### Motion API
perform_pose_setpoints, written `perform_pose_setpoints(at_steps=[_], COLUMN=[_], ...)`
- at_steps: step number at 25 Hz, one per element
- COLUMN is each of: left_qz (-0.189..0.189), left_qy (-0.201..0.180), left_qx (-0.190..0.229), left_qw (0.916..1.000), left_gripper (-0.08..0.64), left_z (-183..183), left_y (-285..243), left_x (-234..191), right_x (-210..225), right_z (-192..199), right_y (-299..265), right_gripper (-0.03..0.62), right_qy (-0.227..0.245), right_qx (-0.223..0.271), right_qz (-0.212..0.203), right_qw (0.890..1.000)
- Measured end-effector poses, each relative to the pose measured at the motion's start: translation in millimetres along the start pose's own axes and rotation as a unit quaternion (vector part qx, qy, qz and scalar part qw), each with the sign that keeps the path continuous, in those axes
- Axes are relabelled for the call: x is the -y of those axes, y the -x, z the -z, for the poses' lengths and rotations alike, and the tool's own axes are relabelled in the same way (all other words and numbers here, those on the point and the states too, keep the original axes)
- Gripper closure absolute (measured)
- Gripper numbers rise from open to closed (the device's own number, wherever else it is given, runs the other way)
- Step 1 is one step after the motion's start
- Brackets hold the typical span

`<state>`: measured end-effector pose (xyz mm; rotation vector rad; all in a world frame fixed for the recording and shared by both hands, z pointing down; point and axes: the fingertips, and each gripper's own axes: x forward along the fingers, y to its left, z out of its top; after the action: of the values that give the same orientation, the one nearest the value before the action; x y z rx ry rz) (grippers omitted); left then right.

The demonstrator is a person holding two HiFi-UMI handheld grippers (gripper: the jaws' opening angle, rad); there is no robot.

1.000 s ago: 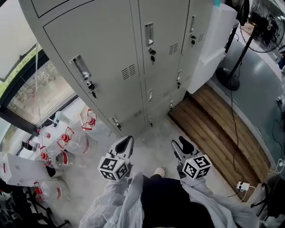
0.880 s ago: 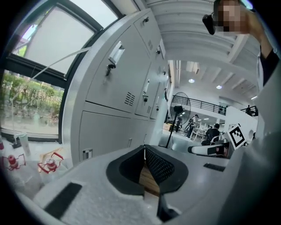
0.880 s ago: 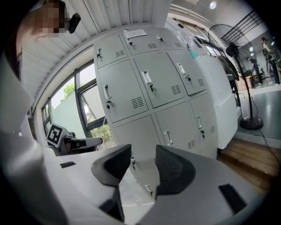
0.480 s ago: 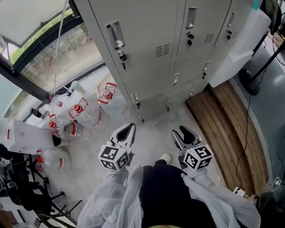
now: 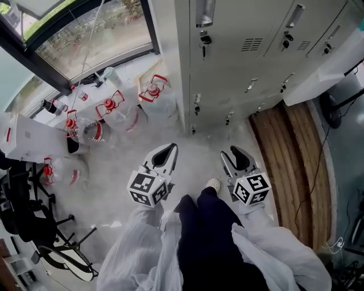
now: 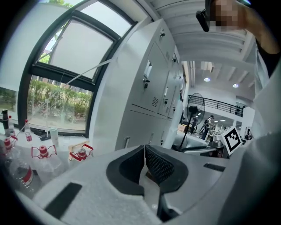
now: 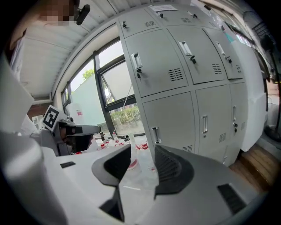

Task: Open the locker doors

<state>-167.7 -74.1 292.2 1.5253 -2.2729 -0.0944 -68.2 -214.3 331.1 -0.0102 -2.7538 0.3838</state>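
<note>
The grey locker bank fills the top of the head view with every door closed; slim handles have keys hanging below them. Both grippers hover low over the floor, well short of the doors. My left gripper has its jaws pressed together with nothing between them, and the left gripper view shows the lockers ahead to the right. My right gripper stands open and empty. The right gripper view faces the lockers, the lower left door's handle just above its jaws.
Several clear water bottles with red handles crowd the floor left of the lockers, below a big window. A wooden platform lies at the right, a fan base beyond it. A black chair stands at the lower left.
The head view has swung left: the lockers slid up and right in the picture, and the bottles and window came further in. Both grippers kept their places and states.
</note>
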Motion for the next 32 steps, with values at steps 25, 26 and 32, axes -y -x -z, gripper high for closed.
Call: perform_pose_setpoints(at_steps=[25,26,32], left_qz=[-0.073,-0.073,-0.082], left_qy=[0.078,0.078,0.086], left_qx=[-0.063,-0.063,-0.05], left_qw=[0.9923,0.9923,0.9916], left_gripper=[0.549,0.55,0.549], left_z=[202.2,209.2,251.5], left_y=[-9.1,-13.2,-34.0], left_x=[-91.6,-95.9,-126.6], right_x=[10.1,13.7,30.1], right_z=[172.9,179.7,224.4], right_y=[-154.5,-161.2,-202.9], right_gripper=[0.436,0.436,0.436], right_qy=[0.035,0.035,0.05], right_qx=[-0.091,-0.089,-0.075], right_qz=[-0.041,-0.041,-0.047], right_qw=[0.994,0.995,0.995])
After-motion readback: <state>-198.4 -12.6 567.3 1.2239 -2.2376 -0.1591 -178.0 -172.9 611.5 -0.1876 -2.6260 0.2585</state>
